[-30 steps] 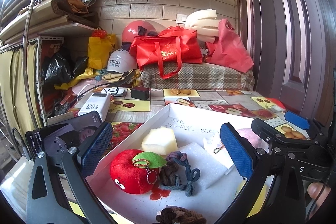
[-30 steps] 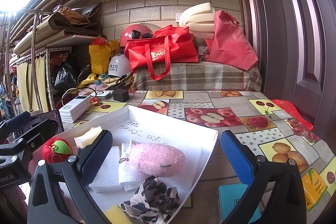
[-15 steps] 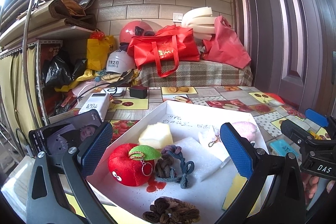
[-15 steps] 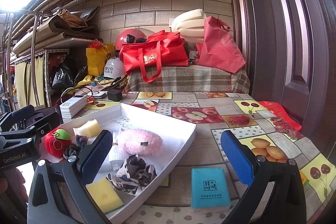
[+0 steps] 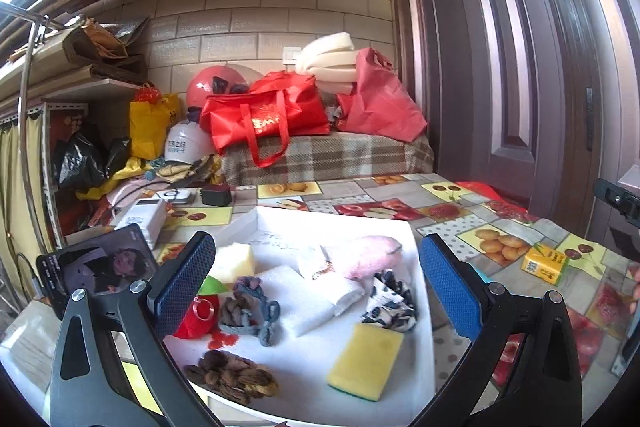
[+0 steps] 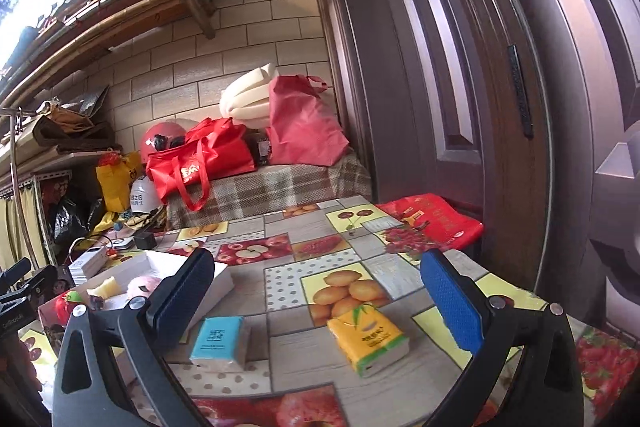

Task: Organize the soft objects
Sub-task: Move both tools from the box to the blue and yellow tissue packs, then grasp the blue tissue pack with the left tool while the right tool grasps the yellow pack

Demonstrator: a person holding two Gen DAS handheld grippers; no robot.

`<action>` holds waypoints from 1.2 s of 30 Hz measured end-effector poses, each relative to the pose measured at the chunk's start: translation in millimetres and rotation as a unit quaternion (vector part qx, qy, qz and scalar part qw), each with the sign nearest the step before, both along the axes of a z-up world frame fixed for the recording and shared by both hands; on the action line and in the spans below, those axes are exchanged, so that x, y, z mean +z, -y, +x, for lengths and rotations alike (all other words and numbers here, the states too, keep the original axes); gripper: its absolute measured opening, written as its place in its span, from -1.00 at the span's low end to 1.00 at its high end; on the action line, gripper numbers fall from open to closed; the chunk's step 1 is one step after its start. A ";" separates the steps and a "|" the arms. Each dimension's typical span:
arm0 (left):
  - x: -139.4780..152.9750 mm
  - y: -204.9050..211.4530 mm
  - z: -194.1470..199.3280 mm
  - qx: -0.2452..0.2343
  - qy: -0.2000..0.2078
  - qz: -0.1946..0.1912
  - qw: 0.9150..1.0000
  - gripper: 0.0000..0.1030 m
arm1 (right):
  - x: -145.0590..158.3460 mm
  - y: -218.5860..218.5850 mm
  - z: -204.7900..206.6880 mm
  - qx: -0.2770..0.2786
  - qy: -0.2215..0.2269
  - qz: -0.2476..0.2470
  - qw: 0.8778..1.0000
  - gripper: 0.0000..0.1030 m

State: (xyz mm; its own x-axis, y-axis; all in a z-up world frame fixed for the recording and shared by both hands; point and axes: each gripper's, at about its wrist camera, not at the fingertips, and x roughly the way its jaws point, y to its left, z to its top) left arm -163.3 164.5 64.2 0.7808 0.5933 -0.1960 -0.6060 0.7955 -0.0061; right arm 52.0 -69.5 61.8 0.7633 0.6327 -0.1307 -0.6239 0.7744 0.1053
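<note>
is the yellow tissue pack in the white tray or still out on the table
Out. In the right wrist view the yellow tissue pack lies flat on the fruit-print tablecloth, apart from the white tray.

Tablecloth [image 6: 360,255]: glossy printed plastic. White tray [image 5: 400,227]: matt card or foam. Yellow sponge [image 5: 366,363]: porous foam. Pink plush [image 5: 362,255]: fuzzy. Tissue packs, yellow [image 6: 368,337] and blue [image 6: 219,343]: shiny film. Finger pads [image 6: 450,301]: blue textured rubber.

No text sharp enough to read.
</note>
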 end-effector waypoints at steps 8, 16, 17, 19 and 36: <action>-6.9 18.3 25.3 -0.075 -0.039 -0.043 0.996 0.99 | -22.4 26.6 51.5 -0.035 -0.104 -0.014 0.994 1.00; -6.7 21.0 28.7 -0.079 -0.048 -0.043 0.995 0.99 | -27.6 22.0 55.1 -0.023 -0.126 -0.033 0.991 1.00; -7.5 24.1 33.4 -0.086 -0.059 -0.046 0.994 0.99 | -27.7 21.6 54.9 -0.023 -0.126 -0.034 0.991 1.00; -10.5 29.5 47.3 -0.113 -0.080 -0.069 0.988 0.99 | -27.2 20.5 54.8 -0.023 -0.125 -0.038 0.991 1.00; -54.2 53.3 199.8 -0.055 -0.273 -0.130 0.952 0.99 | -35.5 -15.7 85.7 0.071 -0.171 -0.119 0.975 1.00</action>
